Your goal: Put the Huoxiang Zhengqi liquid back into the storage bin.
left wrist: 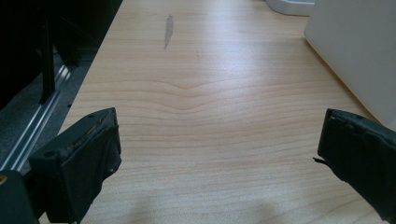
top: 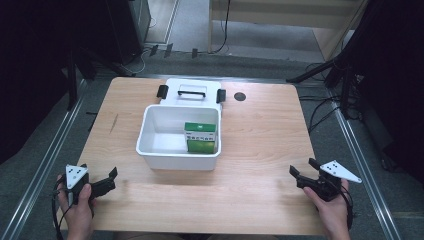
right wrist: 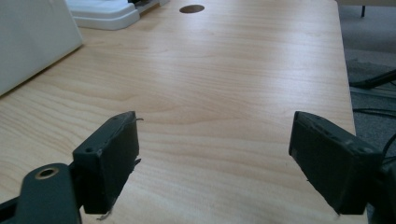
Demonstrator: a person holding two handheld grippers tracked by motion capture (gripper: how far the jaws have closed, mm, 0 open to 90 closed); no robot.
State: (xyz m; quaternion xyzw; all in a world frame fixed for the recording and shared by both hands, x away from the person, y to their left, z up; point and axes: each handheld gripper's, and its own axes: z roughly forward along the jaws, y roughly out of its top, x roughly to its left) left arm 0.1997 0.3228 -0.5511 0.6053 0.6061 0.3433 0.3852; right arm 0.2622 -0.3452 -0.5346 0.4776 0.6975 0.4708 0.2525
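Note:
A white open box (top: 150, 145) stands in the middle of the wooden table (top: 260, 135), and a green carton (top: 200, 137) stands upright inside it at the right. Behind the box lies its white lid (top: 172, 86) with a black handle and two black clips. My left gripper (top: 98, 176) rests open at the table's near left corner, nothing between its jaws; the box wall (left wrist: 355, 51) rises at the right of the left gripper view. My right gripper (top: 303, 168) is held open near the table's near right edge, also holding nothing. The box wall (right wrist: 32, 42) and lid (right wrist: 105, 14) appear far left.
A dark round hole (top: 240, 96) sits in the tabletop behind the box to the right, also seen as the hole (right wrist: 191, 8). A grey streak (left wrist: 168, 30) marks the wood at the left. Black stand legs and cables lie on the floor around the table.

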